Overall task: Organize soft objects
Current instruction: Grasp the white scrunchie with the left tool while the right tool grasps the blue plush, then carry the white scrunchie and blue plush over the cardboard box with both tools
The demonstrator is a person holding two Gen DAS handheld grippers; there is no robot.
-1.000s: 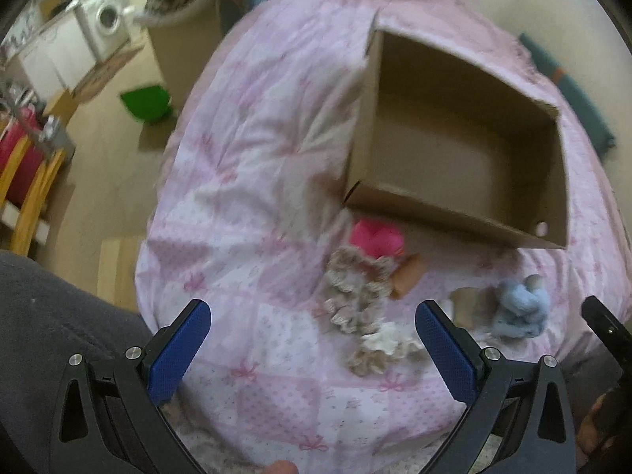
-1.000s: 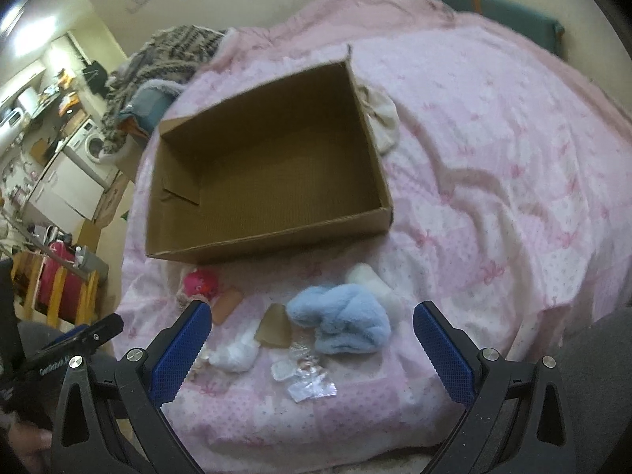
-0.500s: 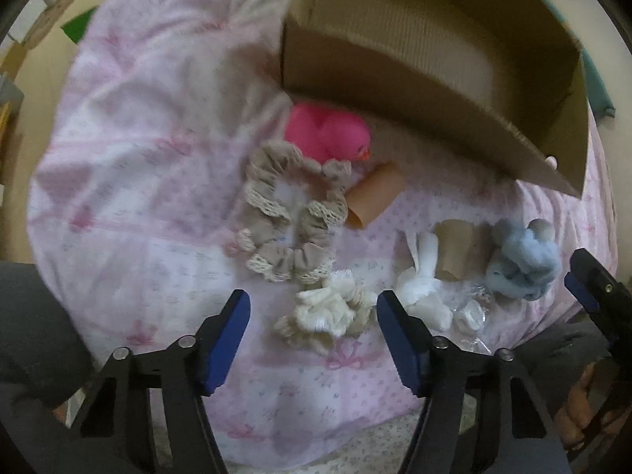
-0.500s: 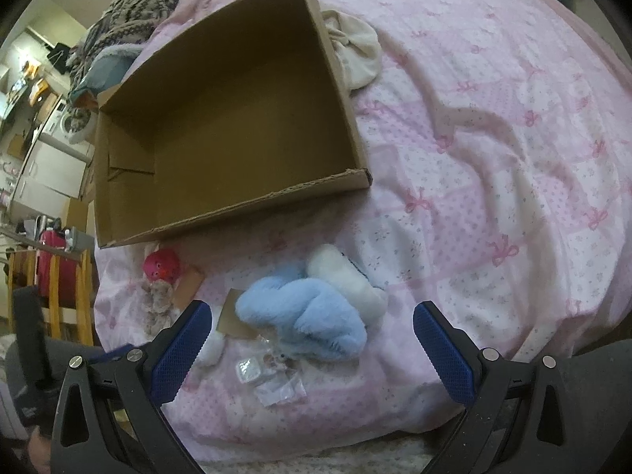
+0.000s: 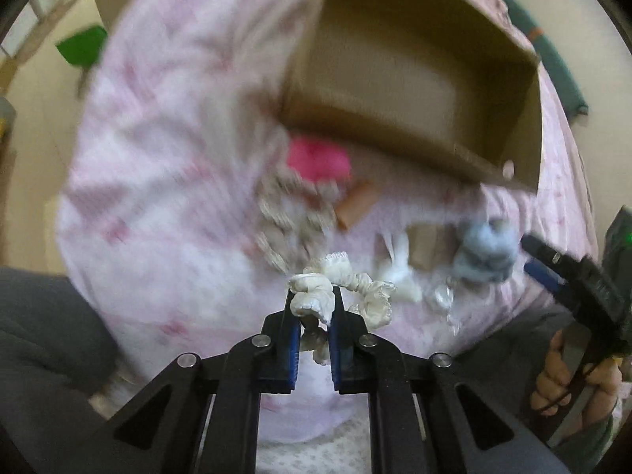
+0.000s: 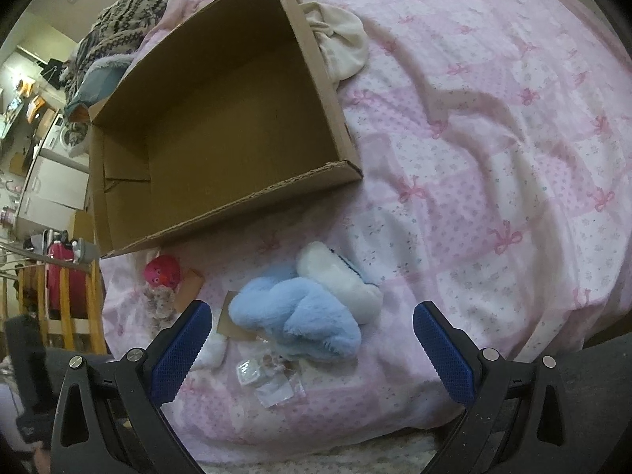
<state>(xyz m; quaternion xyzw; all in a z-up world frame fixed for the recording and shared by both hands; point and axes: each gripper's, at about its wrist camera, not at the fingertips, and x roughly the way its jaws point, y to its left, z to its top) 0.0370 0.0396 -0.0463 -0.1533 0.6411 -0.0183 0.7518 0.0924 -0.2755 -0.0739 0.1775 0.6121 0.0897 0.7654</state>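
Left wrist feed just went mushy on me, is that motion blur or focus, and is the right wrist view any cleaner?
Left wrist view: motion blur; the bedspread and cardboard box smear, while the left gripper and the cream scrunchie it pinches stay sharp. Right wrist view: crisp throughout, with only fisheye bending at the edges; the blue plush and open right gripper read clearly.
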